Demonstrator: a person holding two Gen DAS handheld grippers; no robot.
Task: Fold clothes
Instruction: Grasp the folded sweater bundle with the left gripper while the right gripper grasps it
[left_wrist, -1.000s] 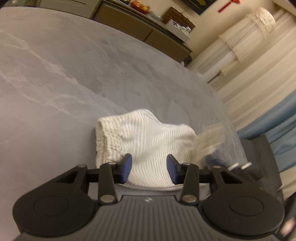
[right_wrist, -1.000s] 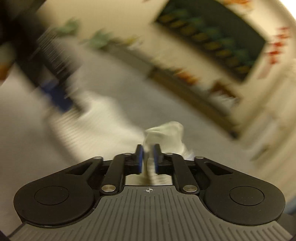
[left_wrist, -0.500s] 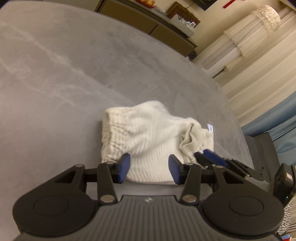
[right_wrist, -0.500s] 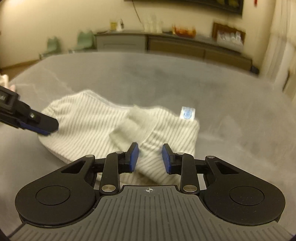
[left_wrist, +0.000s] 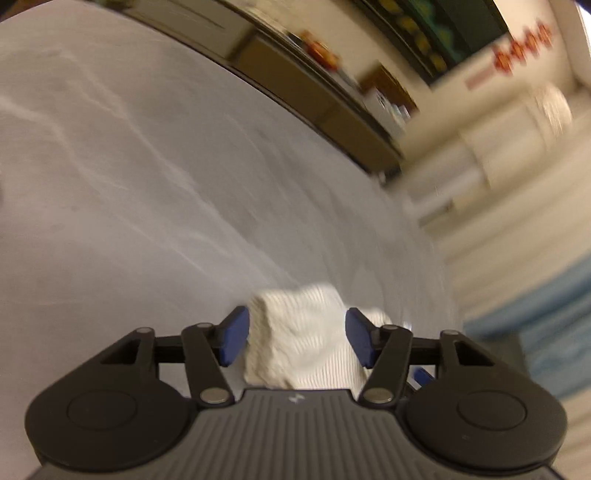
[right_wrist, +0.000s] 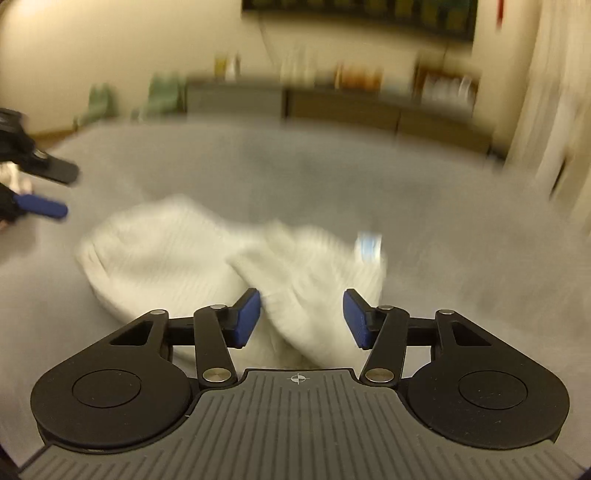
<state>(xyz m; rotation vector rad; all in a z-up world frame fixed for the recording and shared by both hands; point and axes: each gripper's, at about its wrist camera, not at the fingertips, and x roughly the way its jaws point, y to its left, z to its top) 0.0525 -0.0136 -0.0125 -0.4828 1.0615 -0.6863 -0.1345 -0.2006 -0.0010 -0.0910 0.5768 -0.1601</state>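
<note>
The bench (right_wrist: 424, 206) is a wide grey marbled surface, and it carries the whole load, so nothing needs support from me. On it lies the white ribbed garment (right_wrist: 159, 254), gathered into a compact bundle near my edge of the bench rather than spread flat. One thicker flap (right_wrist: 306, 280) lies across its right portion, laid over the layer beneath; a small label (right_wrist: 367, 245) shows at the far right corner. The outline is lumpy, so I judge the fold is not yet square, though motion blur hides the finer creases.

My right gripper (right_wrist: 301, 319) hovers just above the near edge of that flap, jaws spread wide with nothing between them; this leaves the cloth resting under its own weight. My left gripper (left_wrist: 297, 339) is likewise spread apart and empty, aimed down at the bundle's left end (left_wrist: 291, 332). In the right wrist view it stands well clear of the garment at the left.
</note>
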